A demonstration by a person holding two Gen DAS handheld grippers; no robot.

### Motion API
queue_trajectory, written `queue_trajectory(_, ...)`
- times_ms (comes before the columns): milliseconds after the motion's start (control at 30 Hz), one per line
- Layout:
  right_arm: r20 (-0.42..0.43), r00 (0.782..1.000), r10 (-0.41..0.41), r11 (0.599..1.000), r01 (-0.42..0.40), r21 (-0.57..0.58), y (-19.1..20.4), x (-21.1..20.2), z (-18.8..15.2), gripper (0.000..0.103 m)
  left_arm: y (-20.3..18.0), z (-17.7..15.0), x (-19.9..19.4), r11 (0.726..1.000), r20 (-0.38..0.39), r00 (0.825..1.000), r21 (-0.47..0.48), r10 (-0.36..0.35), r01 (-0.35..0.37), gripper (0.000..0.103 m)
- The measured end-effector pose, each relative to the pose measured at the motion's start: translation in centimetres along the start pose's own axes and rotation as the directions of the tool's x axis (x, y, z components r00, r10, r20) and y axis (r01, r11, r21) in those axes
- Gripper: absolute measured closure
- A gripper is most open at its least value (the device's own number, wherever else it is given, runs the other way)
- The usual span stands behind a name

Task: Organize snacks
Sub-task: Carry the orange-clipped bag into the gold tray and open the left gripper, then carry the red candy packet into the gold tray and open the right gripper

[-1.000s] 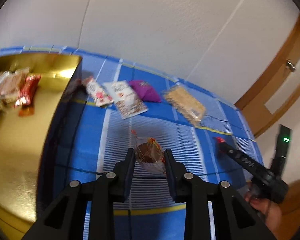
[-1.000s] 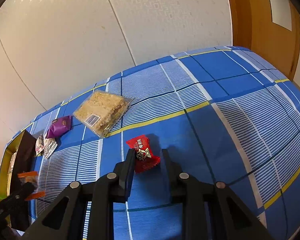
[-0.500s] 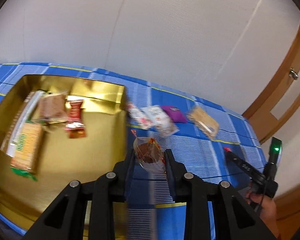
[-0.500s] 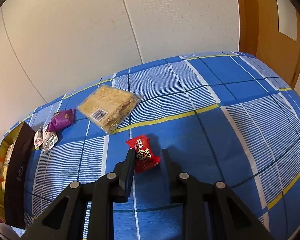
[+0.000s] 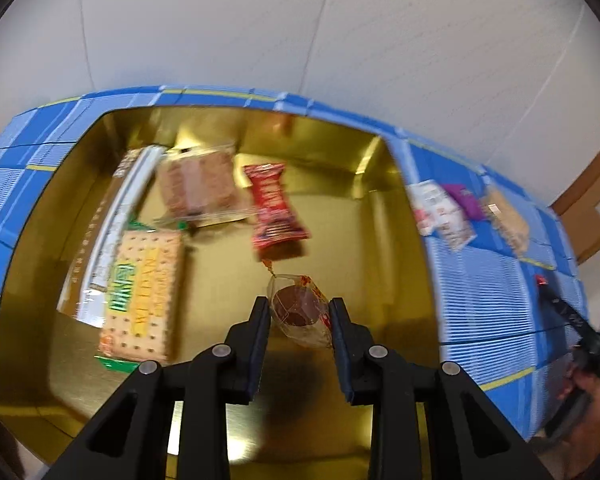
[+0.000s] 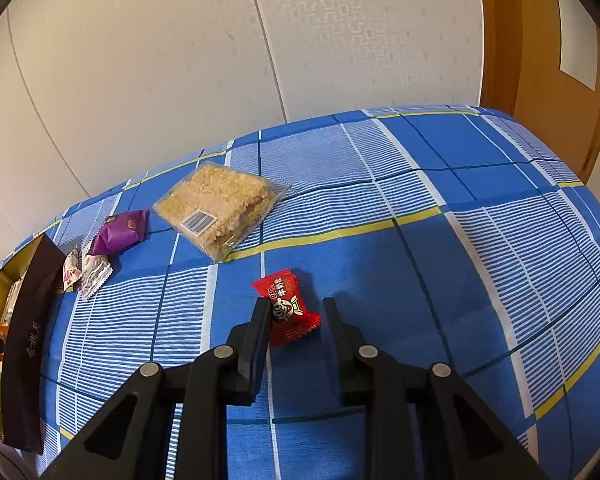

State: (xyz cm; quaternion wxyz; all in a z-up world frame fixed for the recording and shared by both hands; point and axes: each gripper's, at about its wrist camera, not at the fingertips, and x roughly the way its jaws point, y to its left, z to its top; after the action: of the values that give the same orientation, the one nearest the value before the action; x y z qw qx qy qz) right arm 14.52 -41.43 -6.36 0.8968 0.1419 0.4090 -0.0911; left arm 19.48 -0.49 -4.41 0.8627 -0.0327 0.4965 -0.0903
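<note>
Left gripper pinching clear-wrapped brown snack above gold box, right gripper pinching red candy over blue checked cloth

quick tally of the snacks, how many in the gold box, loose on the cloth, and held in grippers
In the gold box: 4 (cracker pack, brown biscuit pack, red packet, white packet)
Loose on the cloth: 4
Held in grippers: 2 (left gripper, right gripper)
Total: 10

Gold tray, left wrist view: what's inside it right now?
The gold tray holds a cracker pack, a clear-wrapped brown biscuit pack, a red snack packet and a long white packet partly under the crackers. Whatever lies beneath those packs is hidden.
</note>
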Motion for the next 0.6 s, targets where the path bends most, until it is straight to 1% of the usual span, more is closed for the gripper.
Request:
queue_trajectory(100,0.001,1.000,-0.003,1.000,0.003,0.001,-0.1,0.0,0.0,0.078,0.6,-0.1,0.6,1.000,-0.006,1.000,0.002,0.020,-0.020,0.069)
queue_trajectory(133,0.001,1.000,-0.003,1.000,0.003,0.003,-0.1,0.0,0.0,0.078,0.7,0.0,0.6,1.000,-0.005,1.000,-0.003,0.026,-0.026,0.065)
queue_trajectory(167,0.002,1.000,-0.003,1.000,0.003,0.005,-0.2,-0.1,0.0,0.078,0.8,0.1,0.7,0.999,-0.008,0.999,-0.007,0.040,-0.040,0.057)
queue_trajectory(200,0.002,1.000,-0.004,1.000,0.004,0.006,-0.2,-0.1,0.0,0.078,1.1,0.1,0.6,0.999,-0.005,0.999,-0.014,0.051,-0.051,0.055)
queue_trajectory(333,0.007,1.000,-0.002,1.000,0.002,0.013,-0.2,-0.3,0.1,0.078,1.7,0.1,0.1,0.999,0.007,0.999,-0.031,0.042,-0.042,0.054)
queue_trajectory(367,0.010,1.000,0.002,1.000,-0.002,0.017,-0.2,-0.4,0.2,0.078,1.9,0.0,-0.3,0.999,0.014,0.999,-0.036,0.040,-0.039,0.051)
queue_trajectory(400,0.013,1.000,0.008,1.000,-0.008,0.022,-0.1,-0.6,0.3,0.078,2.1,0.0,-0.7,0.999,0.025,0.999,-0.041,0.036,-0.035,0.047)
queue_trajectory(467,0.021,0.999,0.035,0.999,-0.035,0.041,0.1,-1.0,0.7,0.078,2.4,-0.1,-2.0,0.998,0.067,0.997,-0.050,0.042,-0.039,0.030)
queue_trajectory(533,0.033,0.997,0.071,0.995,-0.073,0.063,0.6,-1.4,1.1,0.078,2.4,0.0,-3.5,0.998,0.123,0.991,-0.043,0.048,-0.043,0.027)
queue_trajectory(567,0.042,0.995,0.090,0.993,-0.093,0.070,1.1,-1.6,1.3,0.078,2.4,0.1,-4.1,0.996,0.133,0.989,-0.062,0.071,-0.064,0.026)
queue_trajectory(600,0.047,0.994,0.100,0.992,-0.103,0.072,1.5,-1.7,1.4,0.078,2.2,0.3,-4.8,0.996,0.172,0.981,-0.046,0.084,-0.077,0.026)
